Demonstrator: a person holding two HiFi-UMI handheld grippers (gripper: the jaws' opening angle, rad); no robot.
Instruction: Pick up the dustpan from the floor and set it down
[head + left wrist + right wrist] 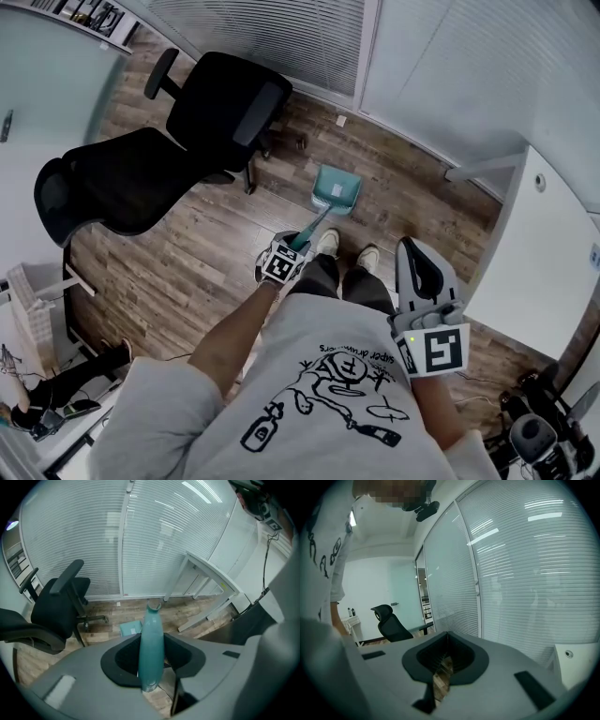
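The left gripper [151, 665] clasped the teal handle [151, 639] of the dustpan [336, 187], whose pan sat low at the wood-plank floor [187, 253] before the person's shoes [328, 242], near a black chair [220, 108] and white blinds [272, 37]. The right gripper [443, 667] was clenched on nothing.

The head camera looks steeply down from above the person, past the white printed T-shirt [328, 394] to the brown wood-plank floor [187, 253]. The left gripper [300, 244] and right gripper [417, 255] sit low in its frame. The left gripper's camera rides just behind its jaws, tilted down at the floor. With the head view it shares the teal plastic dustpan [336, 187], the black mesh office chair [225, 108] and the white slatted blinds [281, 37]. The right gripper's camera faces nearly level, and blinds fill most of its frame.
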